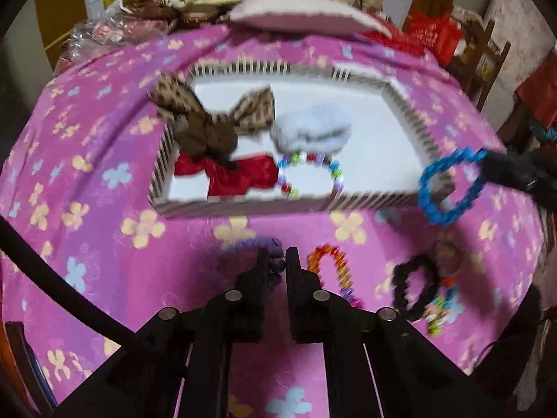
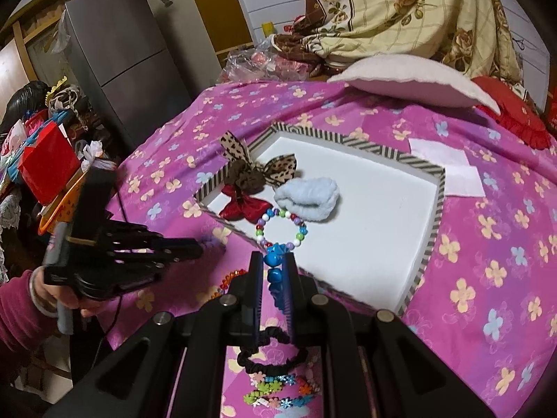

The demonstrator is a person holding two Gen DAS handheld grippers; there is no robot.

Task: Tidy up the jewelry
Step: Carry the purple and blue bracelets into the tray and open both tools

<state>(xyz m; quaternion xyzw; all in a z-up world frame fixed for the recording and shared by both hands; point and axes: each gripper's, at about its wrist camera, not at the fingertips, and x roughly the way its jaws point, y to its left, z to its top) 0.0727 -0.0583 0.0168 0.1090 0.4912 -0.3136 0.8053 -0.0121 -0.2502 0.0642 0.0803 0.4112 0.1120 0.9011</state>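
A pink flowered cloth [image 2: 470, 244] is seen spread under a striped tray [image 2: 438, 188], where two bows [image 1: 212, 129], a blue scrunchie [image 2: 308, 198] and a beaded bracelet [image 2: 280, 228] are already laid. A blue bracelet [image 1: 449, 188] is held clenched in the right claw [image 2: 273, 264] at the tray's near edge. A purple bracelet [image 1: 250, 245] is gripped by the left claw [image 1: 278, 264], its jaws nearly closed on a bead. A rainbow bracelet [image 1: 330, 268], a black scrunchie [image 1: 414, 285] and flower clips [image 2: 278, 390] are left on the cloth. The left view is blurred.
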